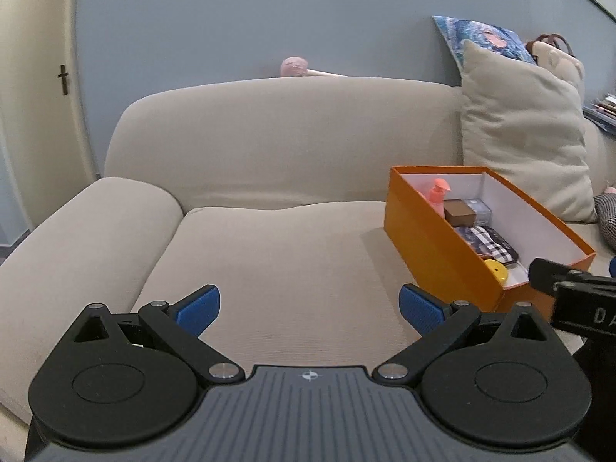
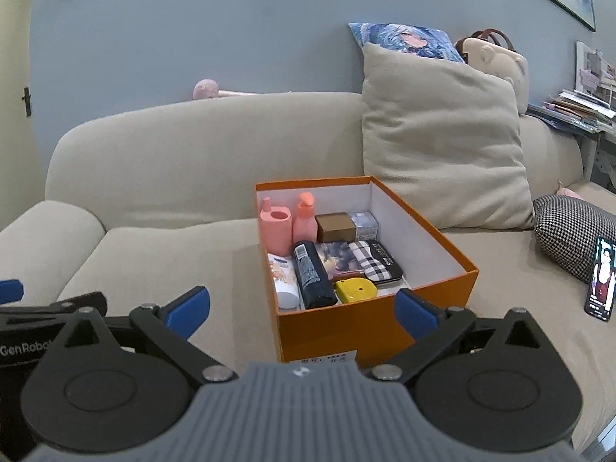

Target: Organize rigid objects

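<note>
An orange box with a white lining sits on the beige sofa. Inside it lie a pink holder, a pink pump bottle, a brown box, a dark tube, a white tube, a checked case and a yellow tape measure. My right gripper stands open just in front of the box, nothing between its blue pads. My left gripper is open over the bare seat cushion, left of the same orange box.
A large beige pillow leans on the backrest behind the box, a printed cushion behind it. A houndstooth cushion and a phone lie on the seat to the right. The armrest rises at the left.
</note>
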{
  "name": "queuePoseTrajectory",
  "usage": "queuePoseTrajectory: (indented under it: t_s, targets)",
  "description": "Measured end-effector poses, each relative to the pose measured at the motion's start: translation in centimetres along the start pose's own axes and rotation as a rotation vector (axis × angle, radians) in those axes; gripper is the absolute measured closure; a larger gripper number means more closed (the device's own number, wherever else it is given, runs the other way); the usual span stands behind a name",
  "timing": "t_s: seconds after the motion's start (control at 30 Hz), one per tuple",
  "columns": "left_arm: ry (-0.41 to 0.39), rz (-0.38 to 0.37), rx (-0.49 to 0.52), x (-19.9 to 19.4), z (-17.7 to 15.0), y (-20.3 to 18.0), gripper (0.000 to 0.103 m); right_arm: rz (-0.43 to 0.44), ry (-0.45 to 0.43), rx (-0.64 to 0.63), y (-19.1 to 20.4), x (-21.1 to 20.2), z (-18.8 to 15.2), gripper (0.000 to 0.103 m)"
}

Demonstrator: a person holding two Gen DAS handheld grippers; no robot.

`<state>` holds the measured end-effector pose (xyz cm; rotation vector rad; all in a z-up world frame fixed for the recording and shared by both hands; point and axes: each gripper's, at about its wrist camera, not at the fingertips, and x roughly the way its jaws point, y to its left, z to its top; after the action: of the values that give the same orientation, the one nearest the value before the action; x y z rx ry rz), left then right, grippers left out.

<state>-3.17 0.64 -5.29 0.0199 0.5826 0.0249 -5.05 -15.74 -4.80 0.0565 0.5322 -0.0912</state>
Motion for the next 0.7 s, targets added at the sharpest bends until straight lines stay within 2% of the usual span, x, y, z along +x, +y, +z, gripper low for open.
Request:
queuePoseTrajectory:
  t_s: [0.7]
  targets:
    - [0.022, -0.011, 0.01, 0.21, -0.43, 0.06, 0.0, 0.006, 0.031, -0.009, 0.43, 0.4, -0.53, 0.002]
